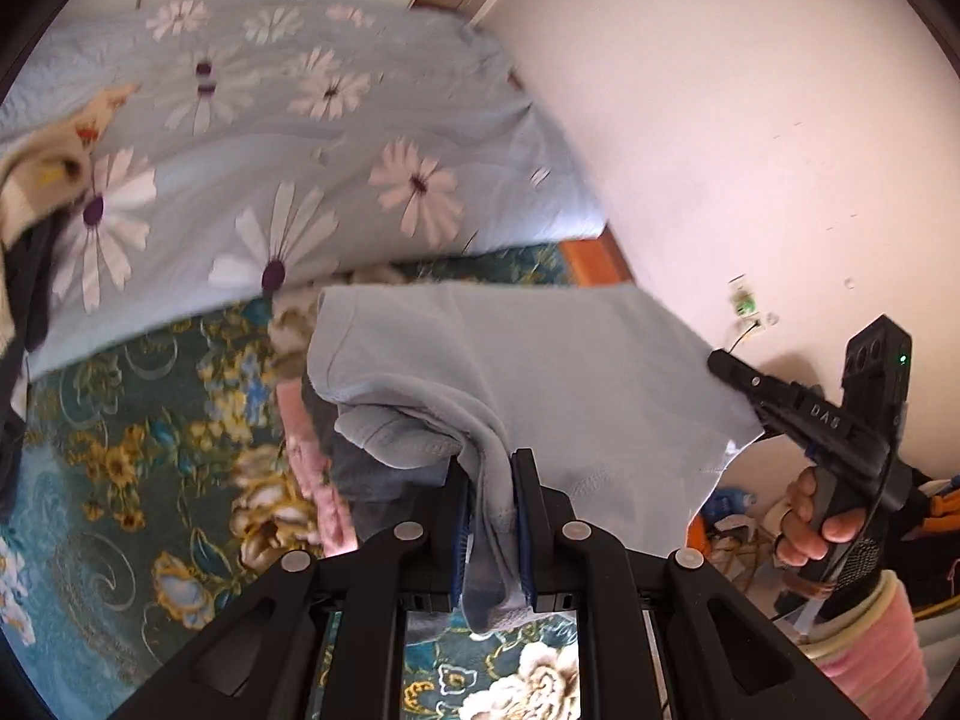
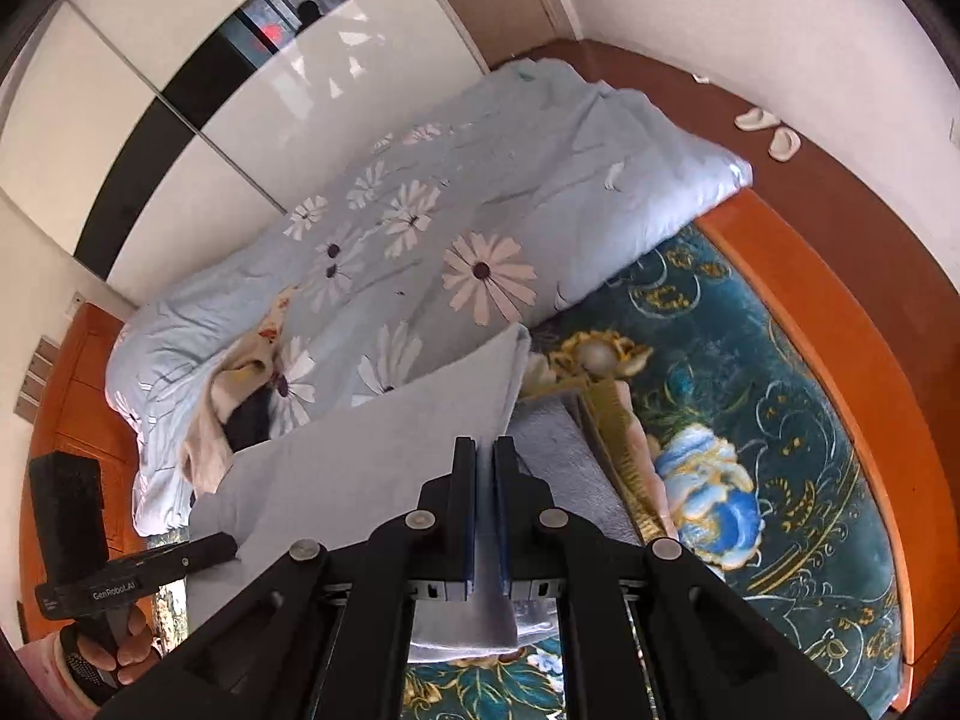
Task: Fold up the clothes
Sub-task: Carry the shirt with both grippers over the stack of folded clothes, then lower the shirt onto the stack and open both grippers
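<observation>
The bed [image 2: 750, 324], with its curved orange wooden frame and a plush teal blanket figured with gold scrolls and big blue and cream flowers, takes up most of the room. Bunched along its far side lies a pale blue quilt printed with white daisies [image 2: 432, 240] — soft, puffy, pushed back as if to leave space for folding. Over the near part of the blanket hangs the light blue knit garment [image 1: 540, 360], held up off the bed between the two tools; the cloth is thin and limp, with a stitched hem showing, and it sags in the middle where nothing carries it. Under it sits a low stack of folded pieces [image 1: 324, 468], pink and grey — perhaps where this one is meant to land. A cream patterned garment over something dark [image 2: 228, 402] lies crumpled on the quilt. The left hand-held gripper [image 1: 489, 516] pinches a gathered fold of the blue cloth, while the right hand-held gripper [image 2: 485, 510] is pressed onto a flat edge of it.
</observation>
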Available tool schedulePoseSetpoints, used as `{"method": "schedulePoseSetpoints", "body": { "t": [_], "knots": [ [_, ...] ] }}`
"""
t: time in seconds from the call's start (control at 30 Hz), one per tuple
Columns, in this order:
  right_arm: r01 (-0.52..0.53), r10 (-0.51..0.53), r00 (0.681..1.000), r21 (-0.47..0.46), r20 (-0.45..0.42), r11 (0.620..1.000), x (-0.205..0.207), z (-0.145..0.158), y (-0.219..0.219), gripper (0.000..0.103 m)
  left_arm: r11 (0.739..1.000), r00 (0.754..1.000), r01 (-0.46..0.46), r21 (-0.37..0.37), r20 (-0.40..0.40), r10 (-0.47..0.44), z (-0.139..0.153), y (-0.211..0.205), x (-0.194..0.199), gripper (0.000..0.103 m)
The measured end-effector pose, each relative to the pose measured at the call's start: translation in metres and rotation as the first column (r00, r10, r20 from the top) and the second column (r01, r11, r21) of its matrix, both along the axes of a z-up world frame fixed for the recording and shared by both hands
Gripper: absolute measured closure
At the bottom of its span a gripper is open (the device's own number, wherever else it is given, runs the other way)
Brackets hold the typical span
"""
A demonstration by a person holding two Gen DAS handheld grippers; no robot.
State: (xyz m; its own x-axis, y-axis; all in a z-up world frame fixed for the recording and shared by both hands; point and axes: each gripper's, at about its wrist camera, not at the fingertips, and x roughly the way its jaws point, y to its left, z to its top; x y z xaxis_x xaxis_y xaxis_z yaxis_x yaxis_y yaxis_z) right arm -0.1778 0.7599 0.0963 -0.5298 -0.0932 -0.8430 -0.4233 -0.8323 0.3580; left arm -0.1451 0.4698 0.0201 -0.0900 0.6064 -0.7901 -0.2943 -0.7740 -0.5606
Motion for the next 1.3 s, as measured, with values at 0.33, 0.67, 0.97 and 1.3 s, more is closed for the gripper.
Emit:
{"method": "schedulePoseSetpoints", "body": {
  "t": [0.33, 0.67, 0.97, 1.3],
  "knots": [
    [0.168, -0.165, 0.985, -0.053, 0.058, 0.984, 0.046, -0.064, 0.035, 0.098, 1.0, 0.99, -0.002, -0.013, 0.138, 0.004, -0.053, -0.008, 0.005, 0.08],
    [0.09, -0.093, 0.995, -0.076, -0.042, 0.993, 0.049, -0.046, -0.016, 0.097, 0.994, 0.998, -0.003, -0.11, -0.058, -0.003, -0.011, -0.031, 0.024, 0.063],
    [-0.009, 0.011, 0.999, -0.057, 0.042, 0.998, 0.026, -0.065, -0.077, 0.097, 0.957, 0.983, 0.156, -0.246, -0.052, -0.174, -0.031, 0.019, 0.022, 0.057],
    [0.114, -0.114, 0.993, -0.091, 0.003, 0.989, 0.086, -0.066, -0.119, 0.071, 0.943, 0.962, 0.144, -0.301, -0.18, -0.204, -0.007, -0.005, 0.061, 0.046]
  ]
}}
